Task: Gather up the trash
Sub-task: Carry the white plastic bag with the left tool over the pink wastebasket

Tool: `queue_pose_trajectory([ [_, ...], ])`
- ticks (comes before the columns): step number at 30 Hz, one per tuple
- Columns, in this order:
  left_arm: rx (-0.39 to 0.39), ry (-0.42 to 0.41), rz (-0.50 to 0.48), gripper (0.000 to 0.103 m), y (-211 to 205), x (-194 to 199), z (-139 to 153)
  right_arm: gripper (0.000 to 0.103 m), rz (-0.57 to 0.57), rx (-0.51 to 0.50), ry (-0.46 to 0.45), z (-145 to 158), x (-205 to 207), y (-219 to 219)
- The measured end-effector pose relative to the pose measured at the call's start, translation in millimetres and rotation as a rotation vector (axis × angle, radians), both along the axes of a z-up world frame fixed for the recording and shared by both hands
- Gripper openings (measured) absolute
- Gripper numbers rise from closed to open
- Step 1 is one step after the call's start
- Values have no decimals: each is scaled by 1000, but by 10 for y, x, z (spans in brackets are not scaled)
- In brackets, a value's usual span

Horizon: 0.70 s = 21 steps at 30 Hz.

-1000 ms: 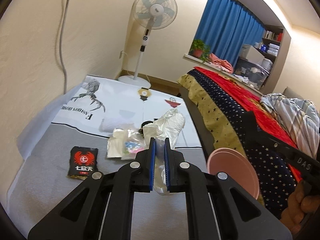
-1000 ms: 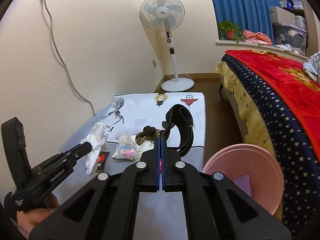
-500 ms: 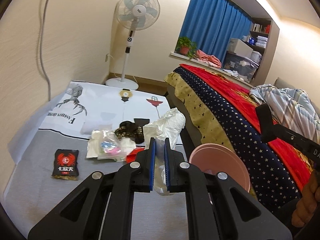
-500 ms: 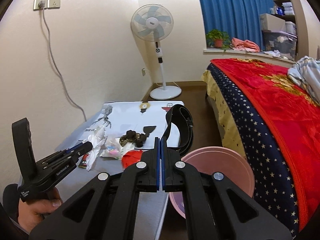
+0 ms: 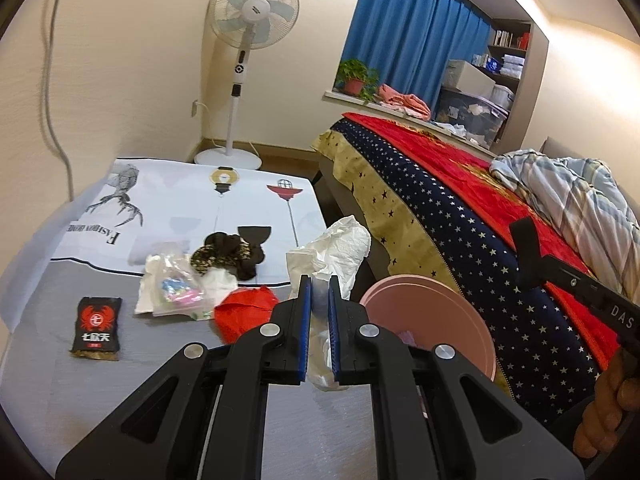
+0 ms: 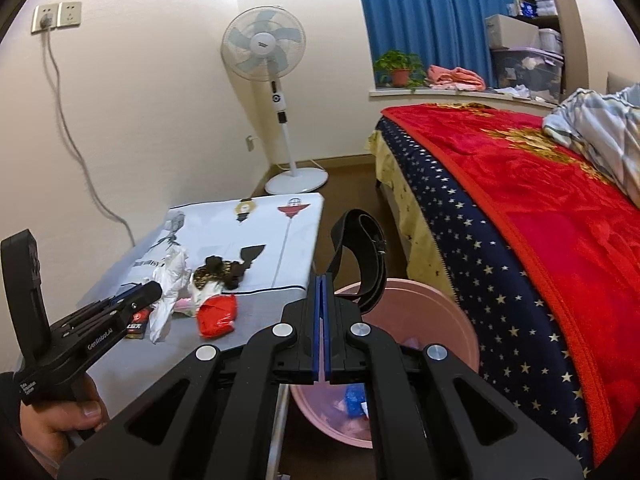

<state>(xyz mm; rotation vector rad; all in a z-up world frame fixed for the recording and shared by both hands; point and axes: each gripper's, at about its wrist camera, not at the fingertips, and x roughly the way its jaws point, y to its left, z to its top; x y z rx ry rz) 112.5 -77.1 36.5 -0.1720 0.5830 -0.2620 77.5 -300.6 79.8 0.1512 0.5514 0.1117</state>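
The left hand-held gripper (image 5: 319, 300) pinches a crumpled white tissue (image 5: 336, 248) standing upright beside the pink bin (image 5: 460, 312), while the right hand-held gripper (image 6: 322, 300) clamps a looped black belt (image 6: 360, 256)

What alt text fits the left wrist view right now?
The left gripper is shut on a crumpled white tissue, beside a round pink plastic bin at the table's edge. On the grey tablecloth lie a black snack packet and a red wrapper.
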Motion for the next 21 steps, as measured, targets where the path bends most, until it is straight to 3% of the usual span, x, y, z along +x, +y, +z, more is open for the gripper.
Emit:
queue_pose_trajectory([
  [21,12,-2,-131,8,-628,173,-140,1,-87,1,41,-156,158,-314],
])
